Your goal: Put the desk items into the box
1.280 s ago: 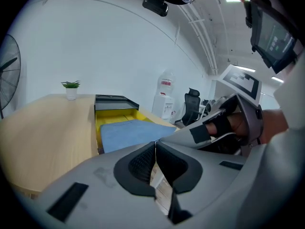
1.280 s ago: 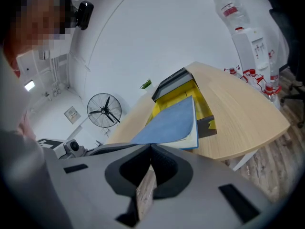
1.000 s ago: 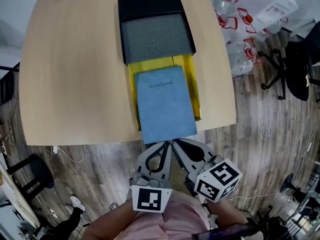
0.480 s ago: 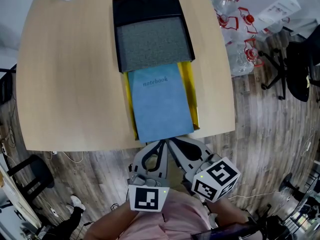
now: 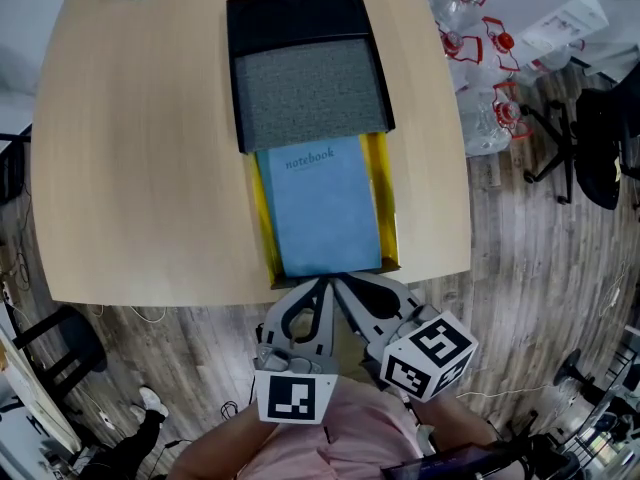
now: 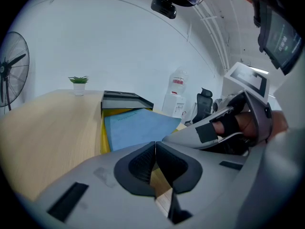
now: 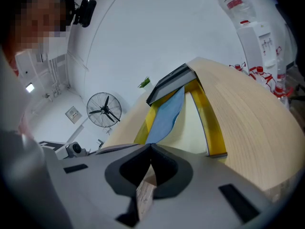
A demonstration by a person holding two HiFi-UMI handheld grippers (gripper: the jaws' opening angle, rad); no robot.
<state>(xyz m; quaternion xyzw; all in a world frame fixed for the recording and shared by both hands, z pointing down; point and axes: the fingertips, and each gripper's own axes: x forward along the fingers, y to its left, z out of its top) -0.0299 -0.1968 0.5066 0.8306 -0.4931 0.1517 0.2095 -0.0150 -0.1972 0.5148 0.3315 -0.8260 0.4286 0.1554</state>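
The notebook (image 5: 325, 208) lies in the yellow box (image 5: 387, 203) on the table (image 5: 140, 148), with its far end meeting the black tray (image 5: 305, 63). The left gripper (image 5: 322, 284) and right gripper (image 5: 339, 282) each have their jaws pressed together on nothing. Their tips sit side by side at the notebook's near edge.

Blue notebook (image 5: 326, 213), yellow box (image 5: 386, 200), black-grey tray (image 5: 300, 13), tan table (image 5: 130, 158).
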